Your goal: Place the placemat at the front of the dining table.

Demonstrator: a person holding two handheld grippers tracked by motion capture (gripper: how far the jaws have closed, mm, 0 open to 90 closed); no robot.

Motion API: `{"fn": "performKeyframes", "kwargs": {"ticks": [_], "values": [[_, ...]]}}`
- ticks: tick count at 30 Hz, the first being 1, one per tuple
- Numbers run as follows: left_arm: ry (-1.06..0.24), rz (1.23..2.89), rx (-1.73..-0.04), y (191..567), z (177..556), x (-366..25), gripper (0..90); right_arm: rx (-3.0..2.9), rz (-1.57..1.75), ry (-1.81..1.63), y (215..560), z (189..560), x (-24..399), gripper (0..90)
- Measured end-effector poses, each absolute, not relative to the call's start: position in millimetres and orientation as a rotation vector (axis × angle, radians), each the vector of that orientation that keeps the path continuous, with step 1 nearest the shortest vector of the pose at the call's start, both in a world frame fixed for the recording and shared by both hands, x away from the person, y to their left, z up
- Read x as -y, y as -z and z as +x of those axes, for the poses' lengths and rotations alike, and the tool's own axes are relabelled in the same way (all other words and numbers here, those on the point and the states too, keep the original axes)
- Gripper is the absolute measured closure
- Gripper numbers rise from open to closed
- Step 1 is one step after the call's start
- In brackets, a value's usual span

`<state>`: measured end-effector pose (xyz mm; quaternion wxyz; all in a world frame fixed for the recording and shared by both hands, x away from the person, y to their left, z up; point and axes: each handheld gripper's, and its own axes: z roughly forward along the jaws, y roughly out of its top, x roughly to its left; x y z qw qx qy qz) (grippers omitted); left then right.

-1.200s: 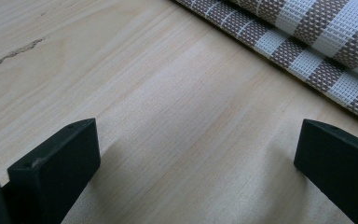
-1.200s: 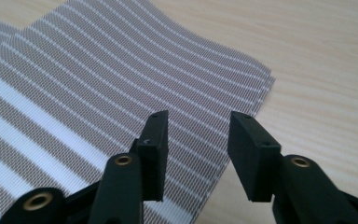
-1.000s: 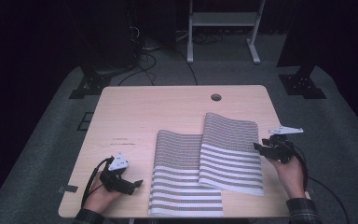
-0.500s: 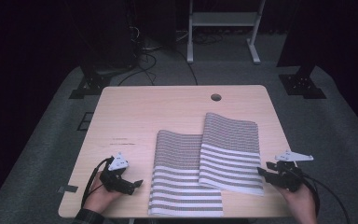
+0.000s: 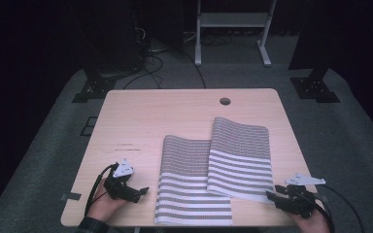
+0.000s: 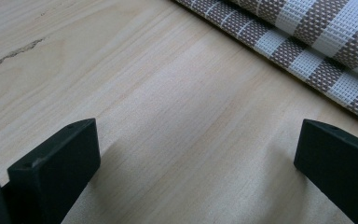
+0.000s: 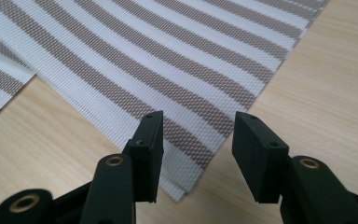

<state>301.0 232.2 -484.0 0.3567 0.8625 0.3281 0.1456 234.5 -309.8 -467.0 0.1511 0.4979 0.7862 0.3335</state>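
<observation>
While the left tool (image 5: 138, 190) rests wide open on bare bench (image 5: 175, 116) just beside the left striped mat (image 5: 192, 182), the right tool (image 5: 272, 195) hovers unclenched at the near corner of the right striped mat (image 5: 240, 158), jaws straddling that corner, likely lining up a pinch. The mats overlap mid-bench; the far half offers plenty of open room, the near edge very little.
</observation>
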Motion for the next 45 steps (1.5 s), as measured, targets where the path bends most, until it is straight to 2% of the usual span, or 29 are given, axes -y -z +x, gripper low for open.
{"fn": "performKeyframes", "kwargs": {"ticks": [7, 15, 19, 34, 42, 45], "values": [[-0.376, 2.227, -0.847, 484, 301, -232, 0.0, -2.303, 1.373, -0.898, 472, 233, 300, 55.4], [-0.376, 2.227, -0.847, 484, 301, -232, 0.0, -2.313, 1.363, -0.900, 470, 234, 303, 77.2], [-0.376, 2.227, -0.847, 484, 301, -232, 0.0, -2.303, 1.349, -0.878, 467, 236, 306, 82.2], [-0.376, 2.227, -0.847, 484, 301, -232, 0.0, -2.239, 1.362, -0.802, 460, 244, 350, 81.8], [-0.376, 2.227, -0.847, 484, 301, -232, 0.0, -2.131, 1.410, -0.904, 453, 240, 368, 67.3], [-0.376, 2.227, -0.847, 484, 301, -232, 0.0, -2.100, 1.454, -0.926, 454, 241, 371, 66.3]]}}
